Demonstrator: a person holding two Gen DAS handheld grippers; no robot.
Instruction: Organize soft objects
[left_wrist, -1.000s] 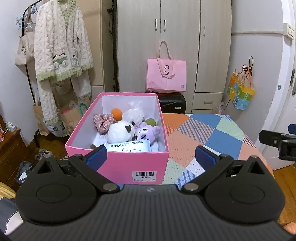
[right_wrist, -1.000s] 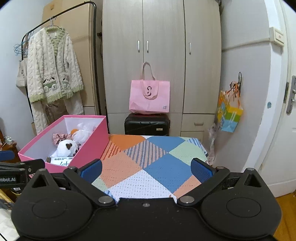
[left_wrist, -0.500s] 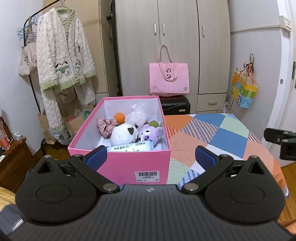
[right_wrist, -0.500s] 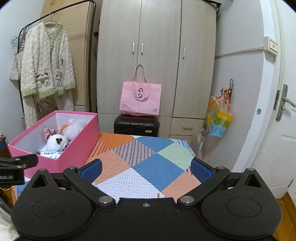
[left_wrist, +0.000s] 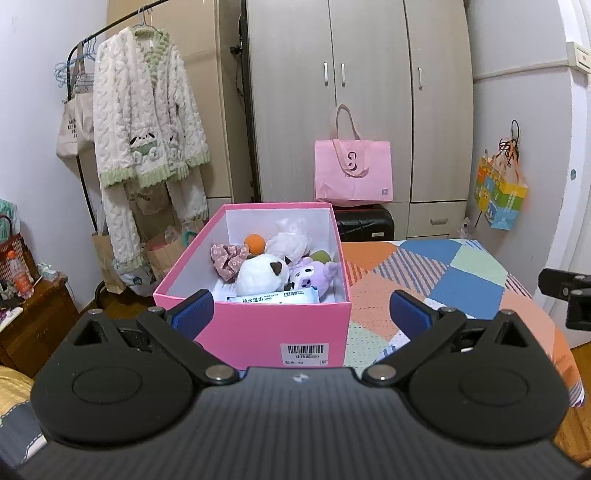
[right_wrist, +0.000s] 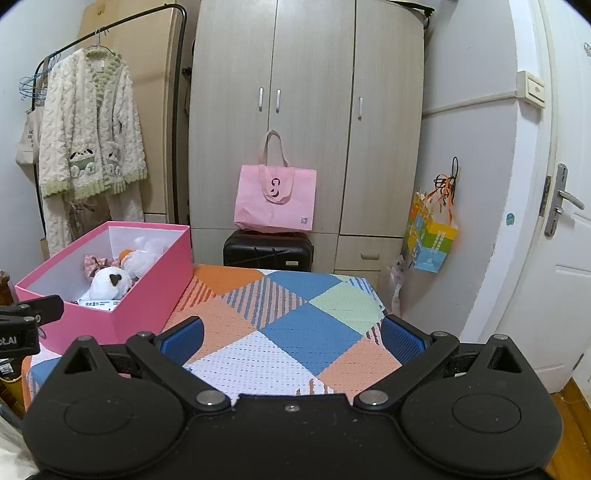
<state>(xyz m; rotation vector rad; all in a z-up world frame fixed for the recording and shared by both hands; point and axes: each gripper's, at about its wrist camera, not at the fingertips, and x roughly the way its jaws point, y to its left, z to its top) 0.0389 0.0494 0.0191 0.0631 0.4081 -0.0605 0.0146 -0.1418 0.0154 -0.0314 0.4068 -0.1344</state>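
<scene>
The box stands on the left part of the desk, and everything else is placed from it. Inside the box, a wipes packet lies against the near wall; behind it sit two plush toys side by side, with a scrunchie to their left and a ball toward the far wall. Right of the box the desk top lies bare. Behind the box, past the desk's far edge, a suitcase stands on the floor with a tote bag on top, before the wardrobe. Left of the box, a robe hangs on a rack.
</scene>
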